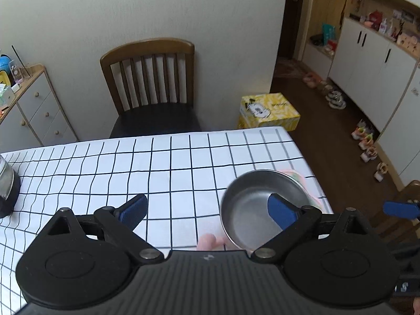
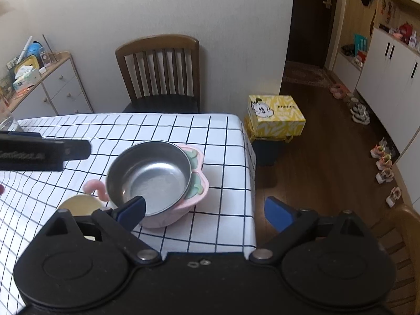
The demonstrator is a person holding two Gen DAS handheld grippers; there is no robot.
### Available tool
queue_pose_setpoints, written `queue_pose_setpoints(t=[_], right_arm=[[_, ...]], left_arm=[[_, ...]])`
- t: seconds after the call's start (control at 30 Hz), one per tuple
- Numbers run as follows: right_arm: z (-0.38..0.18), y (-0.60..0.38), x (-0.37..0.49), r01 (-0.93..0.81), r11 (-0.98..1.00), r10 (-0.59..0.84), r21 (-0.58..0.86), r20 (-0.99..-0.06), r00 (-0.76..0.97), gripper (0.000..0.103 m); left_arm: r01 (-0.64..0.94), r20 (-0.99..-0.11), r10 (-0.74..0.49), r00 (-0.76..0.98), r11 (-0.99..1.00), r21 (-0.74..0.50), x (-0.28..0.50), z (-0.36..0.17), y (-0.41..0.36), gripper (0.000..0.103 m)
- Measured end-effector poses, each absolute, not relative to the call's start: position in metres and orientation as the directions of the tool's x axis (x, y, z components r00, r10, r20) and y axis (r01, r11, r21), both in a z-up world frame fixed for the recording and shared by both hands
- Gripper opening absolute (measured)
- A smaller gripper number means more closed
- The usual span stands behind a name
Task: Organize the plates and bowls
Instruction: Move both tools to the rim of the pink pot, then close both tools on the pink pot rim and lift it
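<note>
**A:** Where's the steel bowl (image 2: 149,176) sitting?

**B:** It's nested in the pink dish (image 2: 195,195), near the right edge of the checked tablecloth (image 2: 183,128). A small yellow bowl (image 2: 80,204) sits just left of the steel one.

**A:** And my fingers?

**B:** On my left gripper (image 1: 210,211) they're spread wide, nothing between them; its right pad hangs over the steel bowl. The right gripper (image 2: 206,210) is spread too, empty, its left pad over the steel bowl's near rim, the other past the table edge.

**A:** Which hand goes?

**B:** I judge either could; the steel bowl lies right of my left gripper's centre, left of my right one's.
</note>
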State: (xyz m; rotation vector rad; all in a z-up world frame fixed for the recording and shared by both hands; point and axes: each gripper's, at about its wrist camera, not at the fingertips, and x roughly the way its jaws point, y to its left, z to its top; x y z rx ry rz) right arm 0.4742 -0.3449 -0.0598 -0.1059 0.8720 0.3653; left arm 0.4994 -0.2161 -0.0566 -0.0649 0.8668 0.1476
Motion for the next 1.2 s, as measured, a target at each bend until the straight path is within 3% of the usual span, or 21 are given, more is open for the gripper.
queue_pose_setpoints(t=[0.27,0.5,0.57,0.63,0.73,0.87,0.93,1.0,1.03,1.2], right_arm=[[-0.088,-0.329,0.500,-0.297,0.947,0.272,0.123,-0.800,0.535,0.095],[-0.109,-0.319,0.512,-0.238,0.959,0.256,0.156,-0.840,0.479,0.084],[-0.112,-0.319,0.513,-0.228,0.957,0.266,0.177,-0.845,0.463,0.078],[-0.114,-0.318,0.514,-0.220,0.958,0.267,0.184,-0.851,0.451,0.075],[-0.118,-0.318,0.515,-0.216,0.955,0.279,0.202,-0.859,0.430,0.066],[-0.118,-0.319,0.518,-0.207,0.952,0.293,0.224,-0.860,0.418,0.054],[-0.118,-0.318,0.519,-0.212,0.950,0.298,0.228,-0.862,0.410,0.047],[-0.117,-0.317,0.520,-0.214,0.950,0.299,0.228,-0.864,0.406,0.041],[-0.117,-0.316,0.520,-0.217,0.947,0.308,0.237,-0.862,0.402,0.036],[-0.117,-0.315,0.521,-0.210,0.946,0.313,0.247,-0.863,0.396,0.031]], left_arm=[[-0.167,-0.814,0.079,0.576,0.986,-0.023,0.542,-0.089,-0.212,0.099],[-0.194,-0.854,0.046,0.519,0.979,-0.065,0.560,-0.115,-0.206,0.097],[-0.197,-0.860,0.040,0.508,0.978,-0.071,0.563,-0.120,-0.205,0.088],[-0.195,-0.871,0.025,0.491,0.977,-0.082,0.566,-0.126,-0.204,0.071],[-0.171,-0.891,-0.011,0.454,0.980,-0.099,0.573,-0.134,-0.205,0.058],[-0.171,-0.895,-0.019,0.445,0.980,-0.106,0.575,-0.138,-0.205,0.049],[-0.173,-0.901,-0.013,0.433,0.980,-0.098,0.576,-0.139,-0.205,0.032],[-0.180,-0.905,-0.002,0.426,0.980,-0.087,0.576,-0.139,-0.205,0.030],[-0.180,-0.905,0.001,0.425,0.980,-0.084,0.576,-0.139,-0.205,0.024],[-0.148,-0.897,-0.004,0.443,0.986,-0.078,0.576,-0.133,-0.213,0.013]])
